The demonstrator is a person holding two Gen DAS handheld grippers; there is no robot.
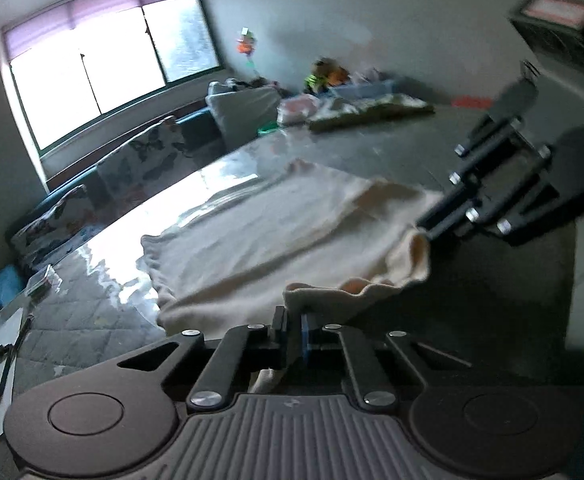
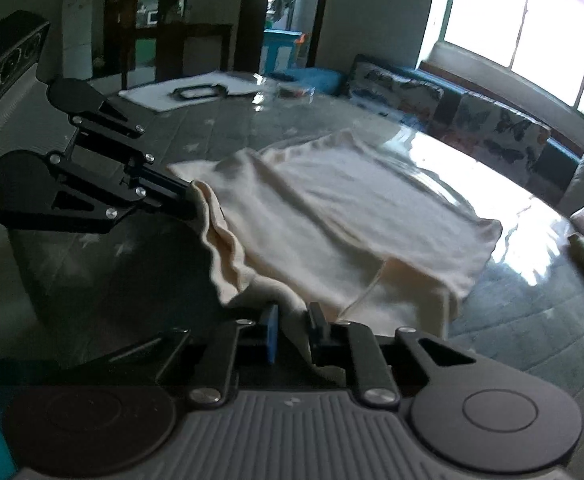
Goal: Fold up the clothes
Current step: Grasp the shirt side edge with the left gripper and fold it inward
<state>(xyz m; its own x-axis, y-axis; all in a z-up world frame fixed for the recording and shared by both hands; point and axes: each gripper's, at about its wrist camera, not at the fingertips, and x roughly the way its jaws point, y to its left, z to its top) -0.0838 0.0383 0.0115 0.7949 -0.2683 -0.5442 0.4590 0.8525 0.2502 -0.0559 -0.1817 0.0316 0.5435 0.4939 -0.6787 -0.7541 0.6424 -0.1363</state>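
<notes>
Left wrist view: the left gripper [image 1: 292,334] pinches the cream garment's [image 1: 276,228] near hem; the garment lies on the glossy table [image 1: 371,148], toys behind. Right wrist view: the right gripper [image 2: 292,330] clamps another hem section; only here a doorway [image 2: 288,12] shows.

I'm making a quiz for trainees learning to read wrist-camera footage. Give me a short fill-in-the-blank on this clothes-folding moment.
1. Both the left gripper and the right gripper are shut on the near edge of the ____-coloured knit garment.
2. The garment lies on a dark quilted ____.
3. The cushions under the window carry a ____ print.
4. A black-rimmed frame rests on a sheet of white ____.

Missing words: cream; tabletop; butterfly; paper
</notes>
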